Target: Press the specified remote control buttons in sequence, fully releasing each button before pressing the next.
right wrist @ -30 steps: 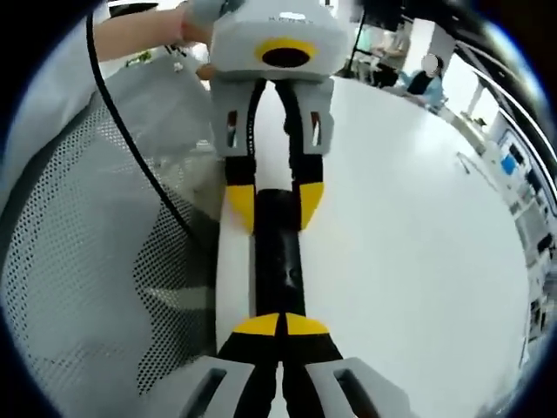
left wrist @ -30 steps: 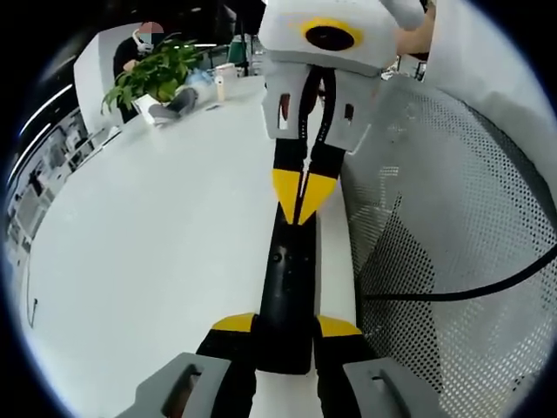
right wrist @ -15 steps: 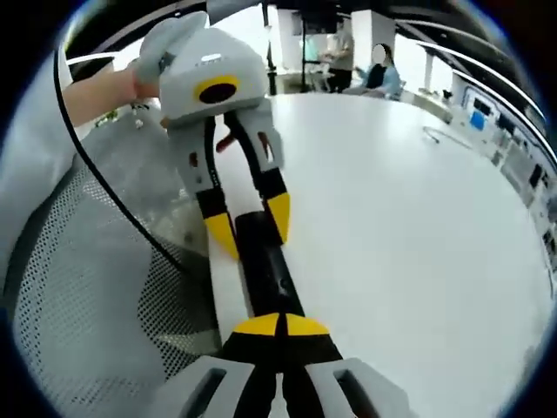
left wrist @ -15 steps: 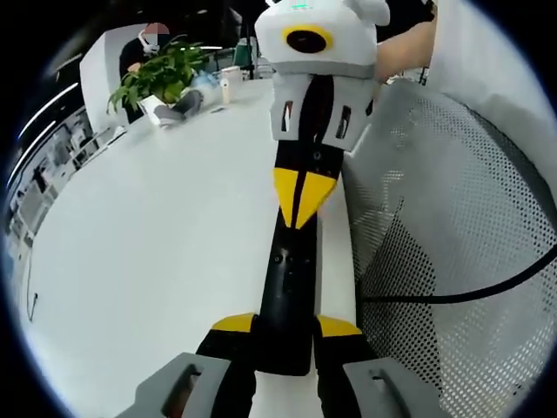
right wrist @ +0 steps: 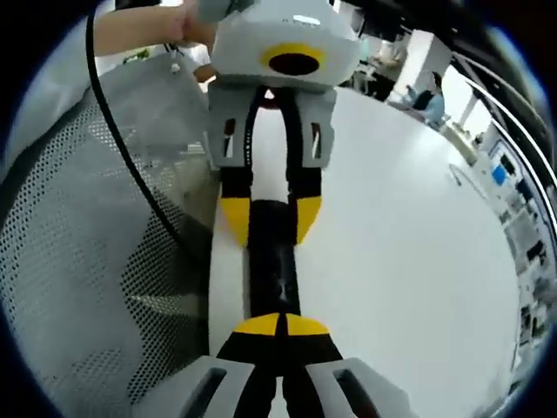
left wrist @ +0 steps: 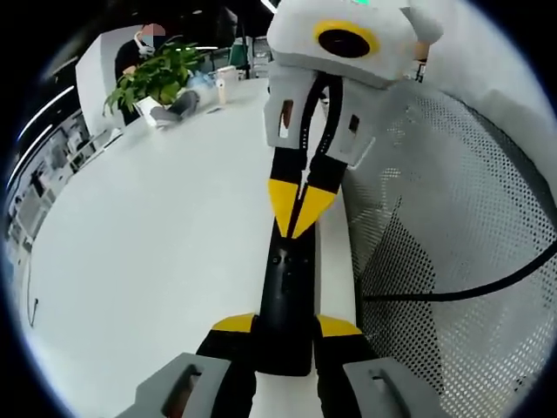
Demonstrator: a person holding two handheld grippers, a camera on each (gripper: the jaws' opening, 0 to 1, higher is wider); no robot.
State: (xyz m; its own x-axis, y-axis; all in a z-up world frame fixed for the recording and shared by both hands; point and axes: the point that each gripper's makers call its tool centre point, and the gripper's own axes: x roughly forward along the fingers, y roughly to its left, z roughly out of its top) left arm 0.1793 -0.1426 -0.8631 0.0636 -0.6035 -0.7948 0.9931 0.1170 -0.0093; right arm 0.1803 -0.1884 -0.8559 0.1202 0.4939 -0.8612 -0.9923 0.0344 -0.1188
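Note:
A long black remote control [left wrist: 285, 287] lies lengthwise between my left gripper's [left wrist: 285, 326] yellow pads, which are shut on its near end. My right gripper [left wrist: 292, 230] comes down from the top of the left gripper view, its yellow tips shut together and touching the remote's far part. In the right gripper view, the right gripper [right wrist: 280, 325] has its tips shut and resting on the remote control [right wrist: 272, 261]. Opposite it, the left gripper [right wrist: 271, 218] clamps the remote's far end from both sides.
A white round table [left wrist: 157, 226] spreads below the remote. A grey perforated mesh surface [left wrist: 452, 261] with a black cable [left wrist: 470, 287] across it lies beside the table. A potted plant [left wrist: 155, 74] and seated people [right wrist: 428, 97] are far back.
My right gripper rolled aside half a second ago and has swung back in line with the remote, its tips staying on it. The left gripper keeps its hold unchanged.

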